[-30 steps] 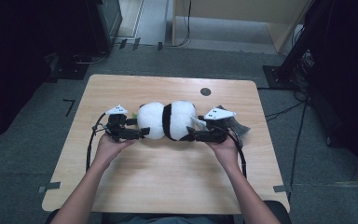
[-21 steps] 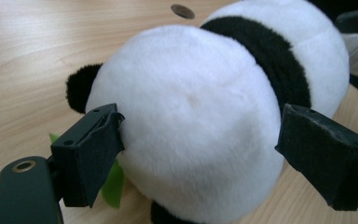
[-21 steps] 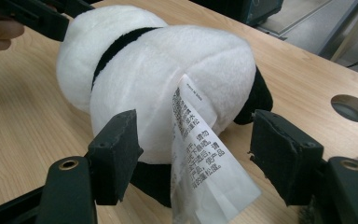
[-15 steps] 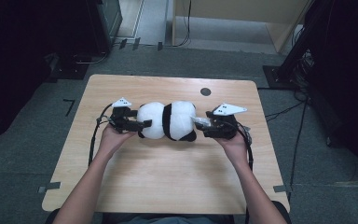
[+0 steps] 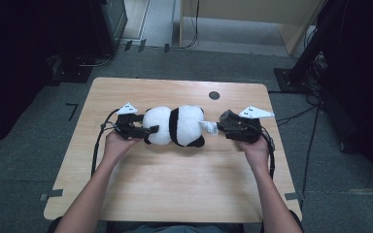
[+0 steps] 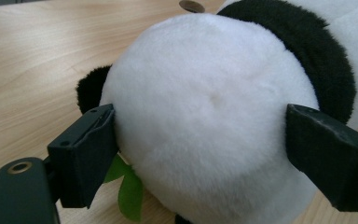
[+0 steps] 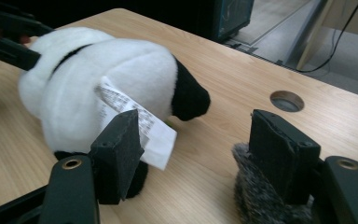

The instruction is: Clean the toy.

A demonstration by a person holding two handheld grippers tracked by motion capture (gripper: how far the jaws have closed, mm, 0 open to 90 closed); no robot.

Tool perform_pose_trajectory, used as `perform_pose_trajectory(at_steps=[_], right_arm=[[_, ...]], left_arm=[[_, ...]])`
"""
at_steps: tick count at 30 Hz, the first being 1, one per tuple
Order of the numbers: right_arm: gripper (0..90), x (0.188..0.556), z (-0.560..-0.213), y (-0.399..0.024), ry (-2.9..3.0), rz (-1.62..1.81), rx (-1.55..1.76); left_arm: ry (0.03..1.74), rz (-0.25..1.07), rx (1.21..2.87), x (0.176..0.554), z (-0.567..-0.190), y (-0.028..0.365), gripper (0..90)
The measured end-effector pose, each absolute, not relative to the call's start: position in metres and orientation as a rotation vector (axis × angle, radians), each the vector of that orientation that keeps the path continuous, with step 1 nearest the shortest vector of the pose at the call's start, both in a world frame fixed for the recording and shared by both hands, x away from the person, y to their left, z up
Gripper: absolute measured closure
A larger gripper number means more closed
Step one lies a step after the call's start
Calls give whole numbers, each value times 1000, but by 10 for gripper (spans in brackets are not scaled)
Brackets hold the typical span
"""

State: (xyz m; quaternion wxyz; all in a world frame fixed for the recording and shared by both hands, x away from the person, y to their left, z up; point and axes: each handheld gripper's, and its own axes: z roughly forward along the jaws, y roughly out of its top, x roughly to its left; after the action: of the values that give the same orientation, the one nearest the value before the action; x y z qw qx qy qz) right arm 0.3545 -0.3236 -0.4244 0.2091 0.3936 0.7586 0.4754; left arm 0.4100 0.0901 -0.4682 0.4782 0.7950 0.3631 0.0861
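Left tool [image 5: 148, 130] and right tool [image 5: 221, 125] both held level, jaws spread, facing inward.

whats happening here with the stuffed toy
A person at a wooden table is handling a plush panda with a gripper in each hand. The left gripper has its jaws spread around the panda's white rounded end; whether the pads press in cannot be told. The right gripper is open at the other end, beside the panda's white fabric tag, gripping nothing. A grey furry thing lies by its right jaw.
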Motion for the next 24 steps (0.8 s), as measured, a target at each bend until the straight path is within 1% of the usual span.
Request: perform_pose_trajectory(at_steps=[3,6,12,17,24], right_arm=[[350,357,-430,-332,2097,1314,1117],[382,361,-436,-340,2086,1317,1150],[382,368,-446,-350,2036,1278,1190],[398,373,-458,-358,2011,1271,1217],[397,378,-478,-364,2012,1198,1250]], left_arm=[[886,205,1936,409,-470,92,122],[911,189,1931,410,-470,91,122],[927,156,1923,412,-471,93,121],[921,179,1928,411,-470,92,120],[929,168,1925,410,-470,93,120]])
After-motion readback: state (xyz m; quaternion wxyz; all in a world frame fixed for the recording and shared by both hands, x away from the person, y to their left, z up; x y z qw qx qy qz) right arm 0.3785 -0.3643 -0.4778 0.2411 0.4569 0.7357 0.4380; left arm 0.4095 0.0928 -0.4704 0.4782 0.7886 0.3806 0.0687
